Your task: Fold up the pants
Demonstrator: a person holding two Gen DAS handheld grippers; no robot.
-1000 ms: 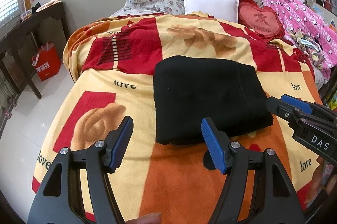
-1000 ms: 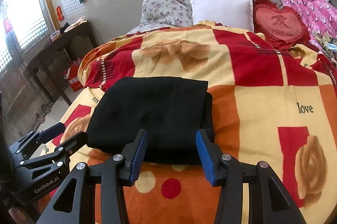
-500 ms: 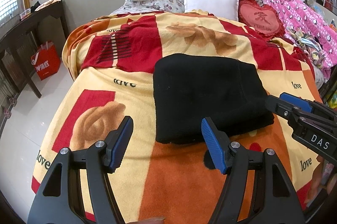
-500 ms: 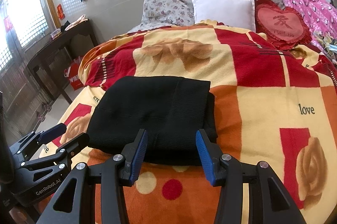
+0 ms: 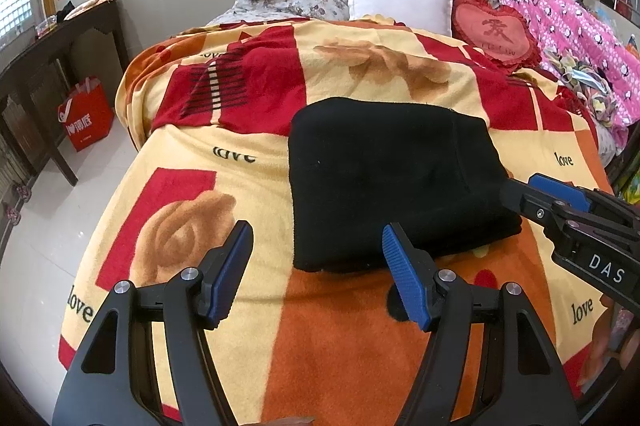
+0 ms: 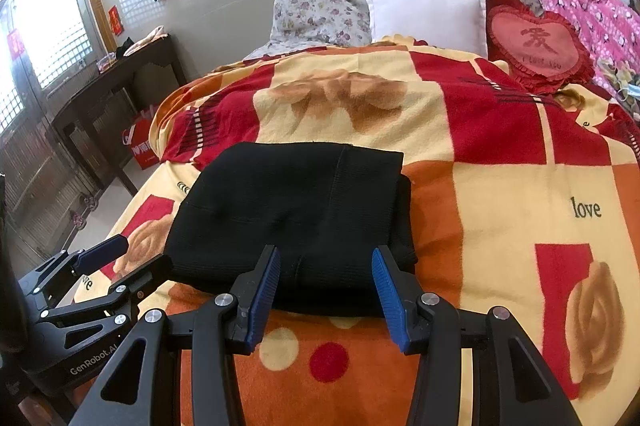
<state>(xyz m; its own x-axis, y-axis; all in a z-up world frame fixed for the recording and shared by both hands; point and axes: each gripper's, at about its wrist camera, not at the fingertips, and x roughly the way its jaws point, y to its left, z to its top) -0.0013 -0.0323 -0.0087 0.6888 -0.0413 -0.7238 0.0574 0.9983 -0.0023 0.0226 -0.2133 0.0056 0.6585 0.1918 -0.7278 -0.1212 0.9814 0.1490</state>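
- Folded black pants (image 5: pixel 392 181) lie on the bed's blanket (image 5: pixel 248 193), just ahead of both grippers.
- Left gripper (image 5: pixel 316 272) and right gripper (image 6: pixel 324 290): jaws apart, empty; the right is nearer.

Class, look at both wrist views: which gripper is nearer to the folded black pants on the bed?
Right. The right gripper is open at the near edge of the pants, with that edge showing between its fingers. The left gripper is open over the blanket, off the pants' near left corner.
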